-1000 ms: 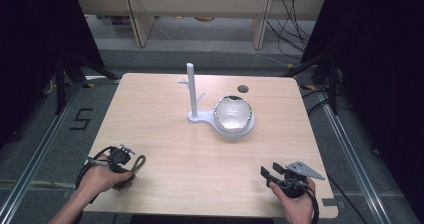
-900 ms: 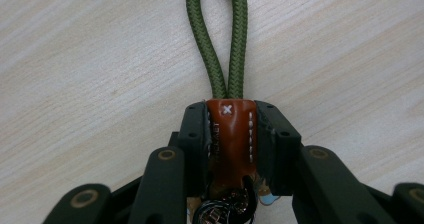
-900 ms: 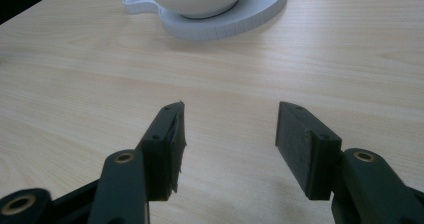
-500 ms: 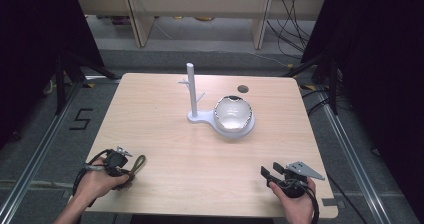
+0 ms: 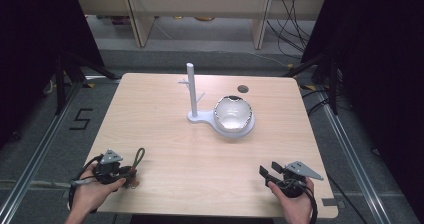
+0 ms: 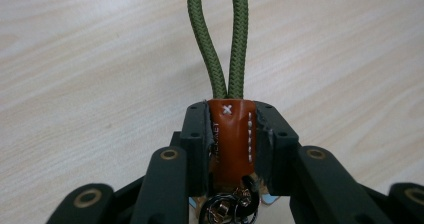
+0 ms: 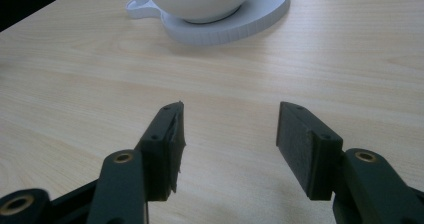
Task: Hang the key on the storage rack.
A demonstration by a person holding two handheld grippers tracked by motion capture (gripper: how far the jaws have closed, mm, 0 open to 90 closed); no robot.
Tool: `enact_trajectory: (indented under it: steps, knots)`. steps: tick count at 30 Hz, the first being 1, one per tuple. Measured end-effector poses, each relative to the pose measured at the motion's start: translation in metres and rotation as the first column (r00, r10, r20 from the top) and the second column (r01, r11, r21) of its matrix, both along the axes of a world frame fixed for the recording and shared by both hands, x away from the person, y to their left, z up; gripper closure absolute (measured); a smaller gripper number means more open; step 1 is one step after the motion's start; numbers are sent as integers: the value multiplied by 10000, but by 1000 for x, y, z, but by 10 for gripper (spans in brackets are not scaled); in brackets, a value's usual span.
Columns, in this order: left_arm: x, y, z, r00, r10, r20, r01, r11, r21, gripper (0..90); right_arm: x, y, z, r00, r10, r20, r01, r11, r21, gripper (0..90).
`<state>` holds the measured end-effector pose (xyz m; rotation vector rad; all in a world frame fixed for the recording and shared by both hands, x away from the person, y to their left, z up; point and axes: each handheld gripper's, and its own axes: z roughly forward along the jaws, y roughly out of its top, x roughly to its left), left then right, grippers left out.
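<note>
Left gripper (image 6: 231,134): your jaws clench the brown leather tab of the keychain (image 6: 233,136), its green cord loop (image 6: 225,39) lying over the table (image 5: 165,109) near the front left edge | Right gripper (image 7: 230,144): your jaws stand released, nothing between them, facing the white stand (image 7: 235,19).

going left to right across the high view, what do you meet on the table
left gripper holding the green cord keychain → white stand post → bowl on the stand's base → right gripper, jaws open
</note>
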<state>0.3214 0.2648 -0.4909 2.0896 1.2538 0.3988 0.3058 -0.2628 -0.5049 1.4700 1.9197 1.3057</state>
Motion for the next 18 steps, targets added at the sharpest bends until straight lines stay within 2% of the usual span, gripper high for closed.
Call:
enact_trajectory:
  steps: [1,2,3,4,5,6,7,8,9,10,11,12,14,16,17,18]
  knots:
    - [-1,1,-1,10000,1,61,0,9999,-122,684,0,0,0,9999,66,119,-65,10000,-44,459]
    - [-3,0,-3,9992,190,363,-173,9988,-451,684,1,1,-1,9995,28,312,-28,10000,-7,460]
    - [-4,-1,-3,9984,243,516,-211,9980,-601,685,0,2,0,9995,55,309,-57,10000,65,460]
    - [-6,0,-3,9977,139,665,-98,9981,-607,685,-3,4,2,9999,-164,55,163,9997,162,460]
    - [-6,-3,-5,9935,426,1058,-312,9938,-1070,685,0,1,0,9989,65,462,-61,10000,-75,460]
    - [-7,-4,-7,9898,621,1286,-442,9896,-1372,685,-1,2,1,9994,-25,348,28,9999,-97,460]
    - [-7,-4,-6,9893,566,1344,-369,9887,-1450,685,-1,1,1,9994,36,337,-31,9999,-149,460]
    - [-7,-4,-6,9853,549,1617,-312,9889,-1456,685,-1,2,-1,9989,-5,460,12,9999,-149,458]
    - [-8,-4,-5,9815,609,1818,-315,9866,-1601,685,-3,4,0,9998,-120,183,120,9999,29,457]
    - [-8,-3,-5,9784,576,1985,-238,9854,-1687,685,-2,2,-1,9988,9,496,-4,10000,-96,456]
    - [-8,-3,-5,9724,669,2235,-239,9816,-1896,685,-5,6,0,9992,-244,304,236,9994,263,453]
    - [-9,-3,-5,9687,677,2390,-235,9828,-1830,685,-4,2,1,9986,-67,526,76,9998,-178,451]
    - [-10,-3,-5,9587,894,2700,-330,9778,-2068,685,-2,3,0,9972,-142,731,158,9996,-218,451]
    - [-11,-2,-3,9494,937,2997,-315,9780,-2060,685,-6,6,2,9984,-358,430,357,9994,32,454]
    - [-12,-2,-3,9420,990,3206,-297,9763,-2143,685,-5,6,1,9974,-377,620,385,9992,-111,453]
    - [-12,-2,-2,9376,1060,3312,-352,9765,-2127,685,-4,6,0,9974,-348,627,356,9993,-122,454]
